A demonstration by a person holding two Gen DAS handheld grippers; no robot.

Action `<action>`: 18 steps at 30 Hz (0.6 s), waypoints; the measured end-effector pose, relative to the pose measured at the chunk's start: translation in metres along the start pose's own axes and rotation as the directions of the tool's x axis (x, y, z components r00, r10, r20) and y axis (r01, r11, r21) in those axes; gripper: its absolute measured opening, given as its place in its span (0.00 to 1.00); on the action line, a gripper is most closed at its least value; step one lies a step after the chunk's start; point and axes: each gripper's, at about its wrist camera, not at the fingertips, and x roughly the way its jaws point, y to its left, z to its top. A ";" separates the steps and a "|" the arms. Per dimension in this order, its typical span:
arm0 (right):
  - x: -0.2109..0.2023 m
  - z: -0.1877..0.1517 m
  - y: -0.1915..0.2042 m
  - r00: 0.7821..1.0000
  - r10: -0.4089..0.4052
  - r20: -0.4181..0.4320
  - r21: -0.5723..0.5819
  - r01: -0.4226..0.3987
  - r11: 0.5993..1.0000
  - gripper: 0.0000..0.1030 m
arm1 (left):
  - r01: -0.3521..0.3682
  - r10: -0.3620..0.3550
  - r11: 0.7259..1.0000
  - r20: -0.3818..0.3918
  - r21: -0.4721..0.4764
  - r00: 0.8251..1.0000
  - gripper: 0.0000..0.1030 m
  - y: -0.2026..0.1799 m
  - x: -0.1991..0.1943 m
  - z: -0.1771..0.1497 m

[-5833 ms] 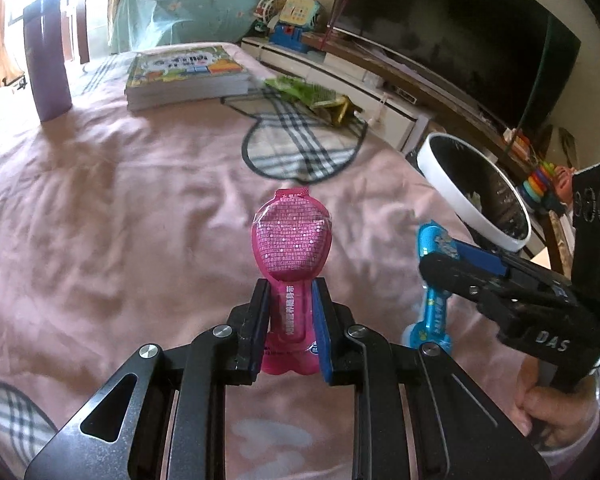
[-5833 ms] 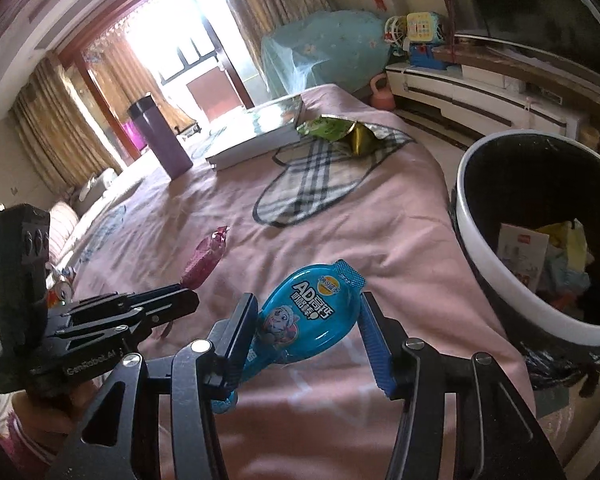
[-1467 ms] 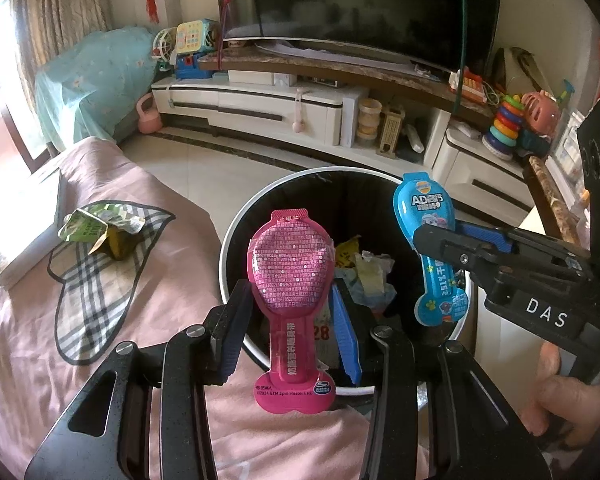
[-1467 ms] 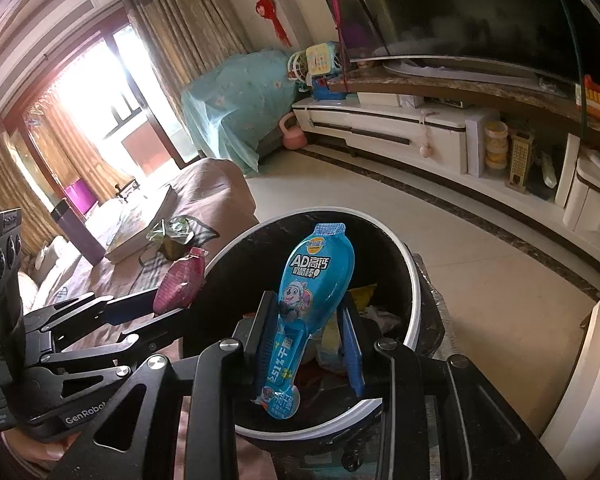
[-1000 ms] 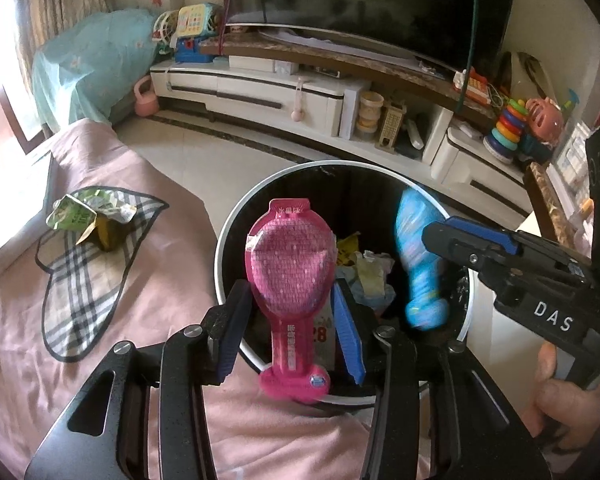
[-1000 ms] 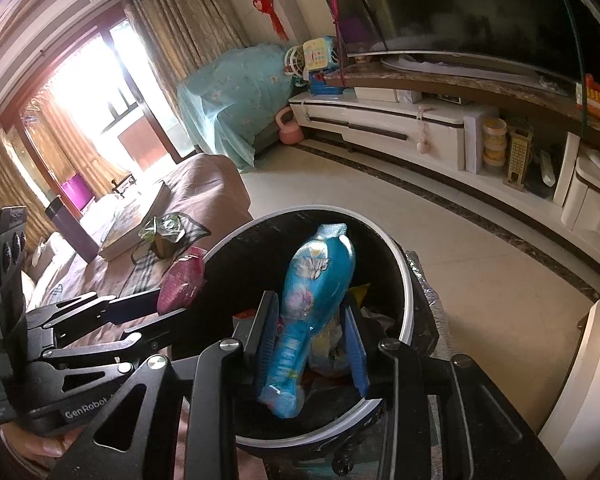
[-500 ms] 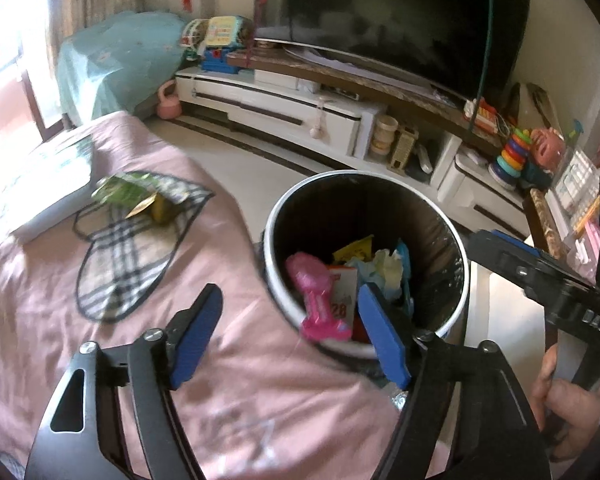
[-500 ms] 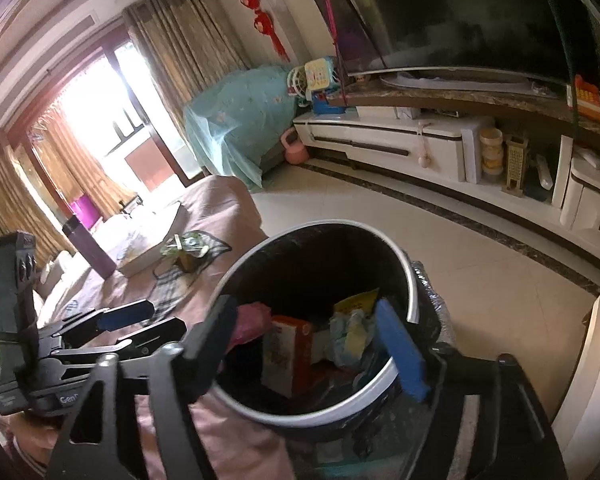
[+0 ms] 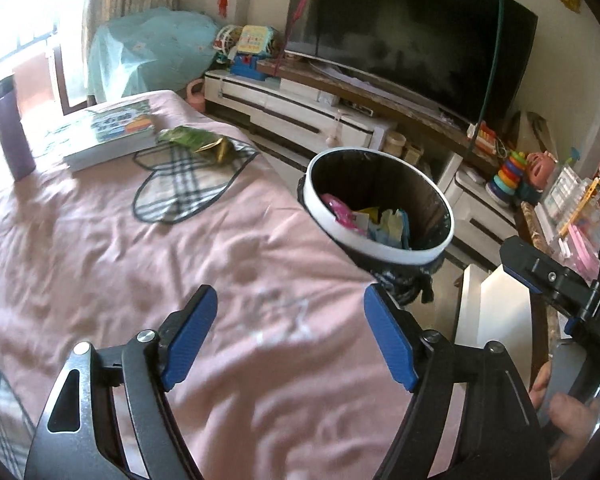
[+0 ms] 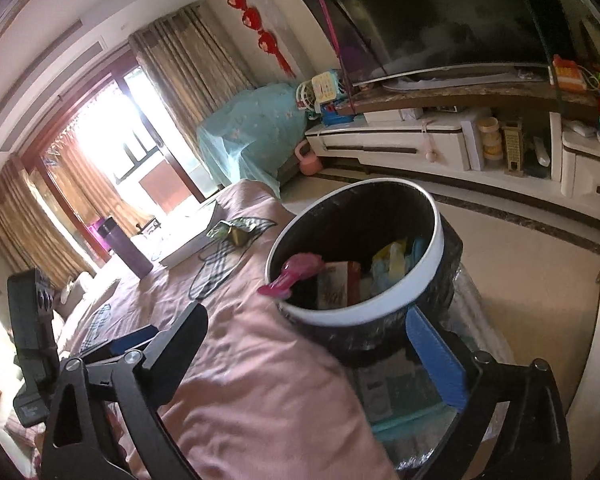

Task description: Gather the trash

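Two glossy paddle-shaped wrappers [image 10: 296,272] inside round white-rimmed bin [image 10: 364,308].

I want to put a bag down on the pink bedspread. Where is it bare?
Bare: the wide pink bedspread between the left gripper, the plaid patch and the bin. Crowded: the far end, with book, purple cup and green wrapper.

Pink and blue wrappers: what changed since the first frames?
Both were carried from the bed and let go into the bin; the pink wrapper rests at its rim. Left gripper and right gripper have just been opening, nothing between them. Green wrapper, books unmoved.
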 end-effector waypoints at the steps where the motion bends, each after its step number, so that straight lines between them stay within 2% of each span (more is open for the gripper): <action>1: -0.003 -0.003 0.002 1.000 -0.006 0.005 0.001 0.006 1.000 0.98 | -0.001 0.001 1.000 0.010 -0.003 1.000 0.81 0.000 -0.003 -0.002; 2: -0.008 -0.008 0.006 1.000 -0.014 0.014 0.002 0.014 1.000 0.99 | -0.003 0.004 1.000 0.029 -0.008 1.000 0.85 0.001 -0.010 -0.007; 6: -0.022 -0.021 0.017 0.997 -0.043 0.061 -0.030 0.045 0.999 0.99 | 0.003 -0.003 1.000 0.117 -0.001 0.993 0.93 0.001 -0.034 -0.017; 10: -0.040 -0.026 0.034 0.987 -0.090 0.134 -0.101 0.104 0.989 0.99 | -0.019 0.018 1.000 0.207 0.006 0.978 0.99 0.000 -0.056 -0.022; 13: -0.058 -0.026 0.048 0.966 -0.131 0.224 -0.158 0.169 0.973 1.00 | -0.052 0.052 0.999 0.281 -0.006 0.958 1.00 0.002 -0.072 -0.026; 17: -0.079 -0.032 0.064 0.918 -0.166 0.361 -0.231 0.261 0.938 1.00 | -0.093 0.095 0.995 0.336 -0.022 0.937 1.00 0.004 -0.082 -0.033; 18: -0.078 -0.032 0.067 0.911 -0.175 0.373 -0.243 0.278 0.929 1.00 | -0.108 0.108 0.994 0.347 -0.020 0.932 1.00 0.005 -0.083 -0.035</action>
